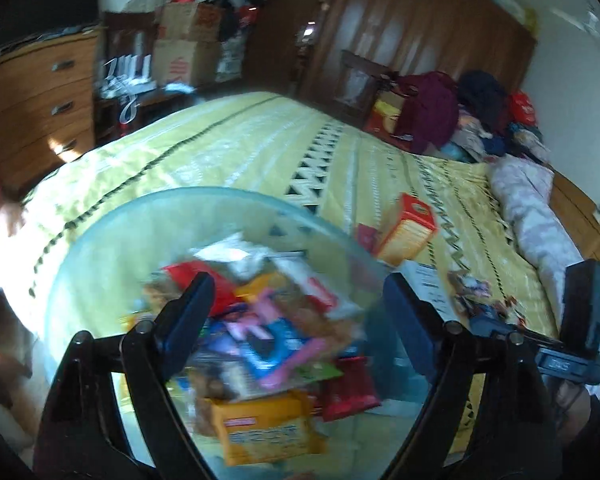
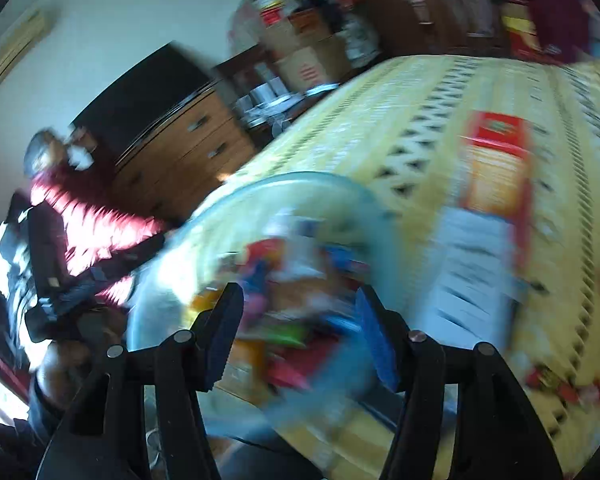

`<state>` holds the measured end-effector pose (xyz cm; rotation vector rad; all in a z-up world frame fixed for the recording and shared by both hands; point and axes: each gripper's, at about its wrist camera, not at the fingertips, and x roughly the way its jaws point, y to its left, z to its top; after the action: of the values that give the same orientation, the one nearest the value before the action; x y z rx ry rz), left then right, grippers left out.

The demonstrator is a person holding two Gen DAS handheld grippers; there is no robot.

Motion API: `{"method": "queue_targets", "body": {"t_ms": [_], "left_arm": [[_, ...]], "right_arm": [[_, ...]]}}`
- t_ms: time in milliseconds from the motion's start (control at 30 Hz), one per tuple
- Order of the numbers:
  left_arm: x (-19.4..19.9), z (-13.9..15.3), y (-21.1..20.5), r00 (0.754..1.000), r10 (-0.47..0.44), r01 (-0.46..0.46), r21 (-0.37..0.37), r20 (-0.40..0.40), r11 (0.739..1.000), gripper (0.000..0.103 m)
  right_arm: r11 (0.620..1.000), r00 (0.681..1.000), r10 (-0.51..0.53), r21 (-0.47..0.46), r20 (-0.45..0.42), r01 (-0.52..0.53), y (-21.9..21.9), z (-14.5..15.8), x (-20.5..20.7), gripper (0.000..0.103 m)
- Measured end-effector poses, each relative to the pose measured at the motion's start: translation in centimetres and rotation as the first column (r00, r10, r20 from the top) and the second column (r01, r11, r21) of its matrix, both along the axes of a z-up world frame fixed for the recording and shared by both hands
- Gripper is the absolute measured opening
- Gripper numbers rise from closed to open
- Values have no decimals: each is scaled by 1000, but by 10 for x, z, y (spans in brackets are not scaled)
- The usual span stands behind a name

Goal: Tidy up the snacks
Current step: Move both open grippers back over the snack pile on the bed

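Both the left gripper (image 1: pixel 296 304) and right gripper (image 2: pixel 296 320) hung with jaws apart, holding nothing, over the clear bowl (image 1: pixel 100 240) collecting snack packets (image 1: pixel 260 432) on the bed (image 1: pixel 240 144); the orange box (image 1: pixel 408 228) lay outside, right.

Left tool (image 1: pixel 298 304) and right tool (image 2: pixel 296 320), both angled downward (jaws apart, nothing gripped).

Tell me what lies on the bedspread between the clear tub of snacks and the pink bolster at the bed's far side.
In the left wrist view, an orange-and-red box, a white box and loose small packets lie between the tub and the bolster.
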<state>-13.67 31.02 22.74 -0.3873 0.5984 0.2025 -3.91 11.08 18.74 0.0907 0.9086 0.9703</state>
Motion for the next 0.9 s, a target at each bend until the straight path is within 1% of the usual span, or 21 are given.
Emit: {"method": "queue_targets", "body": {"t_ms": [33,100,167,267,333,400,433,467,500,533,567,600,667,700,733,767,800,900], "left_arm": [[7,7,-23,998,-60,59,20,18,998,86],[20,18,-65,986,-161,160,42,41,986,86],[33,23,-104,963,-265,264,38,51,964,86],[50,22,-154,924,-379,378,33,50,925,87],[62,15,-183,897,-441,441,32,24,897,87],[74,3,-205,874,-485,485,23,-6,874,87],[76,-3,-211,867,-497,497,16,-21,867,87],[81,-10,-218,858,-513,513,6,-39,858,87],[88,-16,-228,849,-526,527,1,-57,850,87],[87,-20,-232,846,-529,531,2,-66,848,87],[90,-24,-237,843,-532,534,0,-77,846,87],[93,-27,-239,840,-535,536,-7,-88,844,87],[98,-36,-246,836,-536,537,-23,-117,843,87],[102,-40,-249,834,-536,538,-27,-132,843,87],[101,-43,-251,832,-537,538,-28,-143,842,87],[103,-46,-253,829,-537,540,-31,-155,841,87],[104,-48,-255,827,-536,539,-35,-167,842,87],[105,-52,-260,825,-534,539,-29,-184,842,87]], "right_arm": [[997,997,-77,-17,-26,76,-37,-12,9,63],[976,974,-215,-64,-78,210,-104,-35,27,63],[925,923,-372,-122,-100,360,-175,-54,42,63],[846,846,-526,-153,-85,511,-267,-67,55,63],[789,792,-607,-172,-68,590,-323,-74,67,63],[721,721,-688,-185,-79,668,-377,-84,83,63],[695,692,-716,-186,-90,694,-398,-87,88,63],[660,654,-750,-188,-101,728,-424,-92,97,62],[646,638,-762,-182,-111,741,-438,-94,103,59],[639,626,-769,-172,-128,750,-452,-96,112,59],[643,628,-766,-162,-137,748,-459,-97,120,59],[654,640,-756,-155,-135,740,-461,-97,126,59],[695,692,-717,-143,-79,704,-455,-91,145,59],[707,710,-703,-137,-40,693,-451,-88,150,59],[711,716,-698,-131,-7,691,-449,-84,159,59],[707,714,-701,-125,6,696,-453,-84,173,59],[698,704,-710,-128,3,705,-459,-88,189,59],[647,650,-757,-218,-69,731,-480,-123,236,59]]}}
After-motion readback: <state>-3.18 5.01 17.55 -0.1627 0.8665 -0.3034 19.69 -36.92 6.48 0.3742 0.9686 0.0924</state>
